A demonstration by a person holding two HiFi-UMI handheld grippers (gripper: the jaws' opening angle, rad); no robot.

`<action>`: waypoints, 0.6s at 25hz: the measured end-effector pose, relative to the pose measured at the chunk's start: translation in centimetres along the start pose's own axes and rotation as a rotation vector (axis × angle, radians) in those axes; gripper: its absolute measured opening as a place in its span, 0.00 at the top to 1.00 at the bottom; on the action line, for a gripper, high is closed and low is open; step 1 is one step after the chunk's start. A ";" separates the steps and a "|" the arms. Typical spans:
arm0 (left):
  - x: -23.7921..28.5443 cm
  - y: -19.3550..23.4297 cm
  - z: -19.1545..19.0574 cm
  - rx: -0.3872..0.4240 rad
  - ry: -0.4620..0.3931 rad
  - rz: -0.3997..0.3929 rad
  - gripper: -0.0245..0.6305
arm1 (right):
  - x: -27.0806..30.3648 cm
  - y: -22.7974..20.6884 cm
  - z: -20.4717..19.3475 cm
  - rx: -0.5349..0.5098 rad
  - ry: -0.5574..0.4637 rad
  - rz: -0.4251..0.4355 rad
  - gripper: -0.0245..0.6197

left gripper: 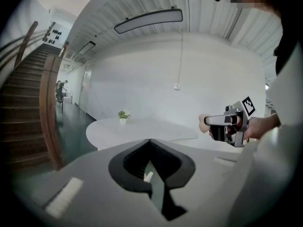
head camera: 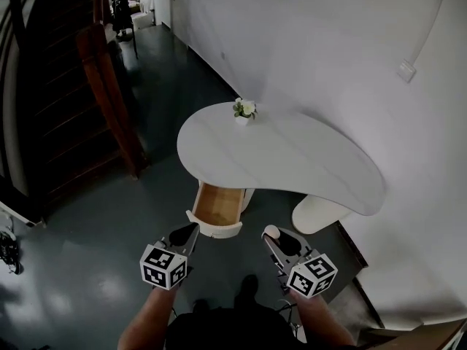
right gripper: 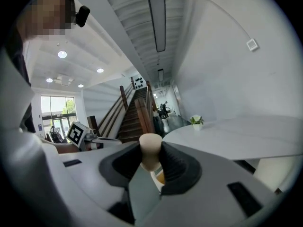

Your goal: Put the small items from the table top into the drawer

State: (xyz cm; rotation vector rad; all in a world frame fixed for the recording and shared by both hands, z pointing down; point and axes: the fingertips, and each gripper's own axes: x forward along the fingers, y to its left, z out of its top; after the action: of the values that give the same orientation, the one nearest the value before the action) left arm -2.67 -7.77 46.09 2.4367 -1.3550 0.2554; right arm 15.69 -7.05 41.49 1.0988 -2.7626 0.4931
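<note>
Small items to drawer, at the white table.

- White kidney-shaped table (head camera: 292, 159) against the white wall. A small potted flower (head camera: 244, 110) stands at its far edge.
- Drawer (head camera: 217, 204) under the table's near edge is pulled open toward the person, its wooden inside showing. I cannot tell whether anything lies in it.
- The person stands on the near side of the table, both tools held out toward it and short of its edge, over the dark floor (head camera: 95, 268).
- Right gripper (right gripper: 151, 162): jaws partly closed and clamped on a cream peg (right gripper: 150, 148). The peg is off the table and outside the drawer, in the air just in front of the drawer's right corner. Its long axis stands roughly upright, crosswise to the jaws. The broad, rounded end is up, poking above the pads, and the narrower end points down.
- Left gripper (left gripper: 149, 142): jaw tips meet, nothing between them. It is level with the right one, in front of the drawer's left corner.
- Wooden staircase (head camera: 58, 108) is well off to the table's left.
</note>
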 end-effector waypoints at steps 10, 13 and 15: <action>7.4 -2.0 2.5 0.010 0.023 0.081 0.95 | 0.9 -9.4 1.6 0.041 0.004 0.083 0.79; 8.2 -2.2 2.6 -0.006 0.017 0.104 0.95 | 1.3 -10.9 1.6 0.038 0.022 0.103 0.79; 8.3 -2.1 2.2 -0.020 0.017 0.112 0.95 | 1.6 -11.4 1.5 0.036 0.039 0.108 0.79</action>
State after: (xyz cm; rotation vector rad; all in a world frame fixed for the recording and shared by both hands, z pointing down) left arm 3.49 -14.11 46.22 2.3405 -1.4819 0.2887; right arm 22.31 -16.37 43.33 0.9406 -2.8006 0.5721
